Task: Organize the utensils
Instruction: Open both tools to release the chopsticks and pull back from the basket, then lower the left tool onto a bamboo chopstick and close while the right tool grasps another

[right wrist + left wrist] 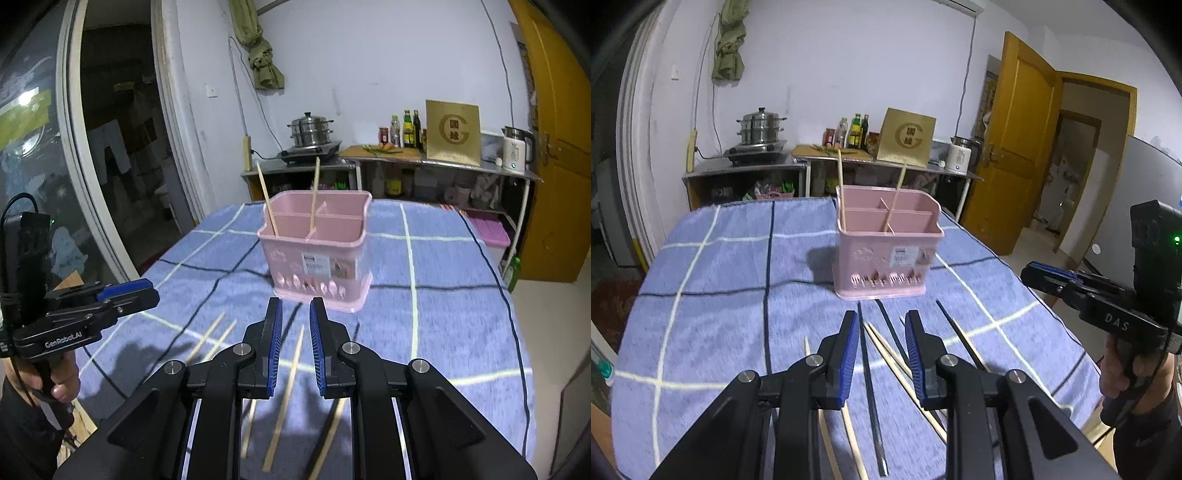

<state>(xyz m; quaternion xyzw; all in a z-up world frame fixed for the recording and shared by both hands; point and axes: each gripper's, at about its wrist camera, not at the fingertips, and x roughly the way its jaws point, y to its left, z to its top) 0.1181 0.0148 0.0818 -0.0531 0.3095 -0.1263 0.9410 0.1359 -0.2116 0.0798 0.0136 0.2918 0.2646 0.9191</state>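
Observation:
A pink utensil holder (886,243) with compartments stands on the blue checked tablecloth (738,266); two wooden chopsticks (841,184) stand in it. It also shows in the right wrist view (317,254). My left gripper (881,325) is open and empty above loose chopsticks: a black one (870,387) and wooden ones (890,354) lie between and under its fingers. My right gripper (295,314) is open and empty above a wooden chopstick (286,395). Each gripper shows at the edge of the other's view, the right one (1034,273) and the left one (147,288).
A counter along the back wall holds a steel steamer pot (761,125), bottles (854,131), a gold box (907,136) and a kettle (960,153). A yellow door (1012,147) stands open at the right. The table edge (1071,332) runs close to the right gripper.

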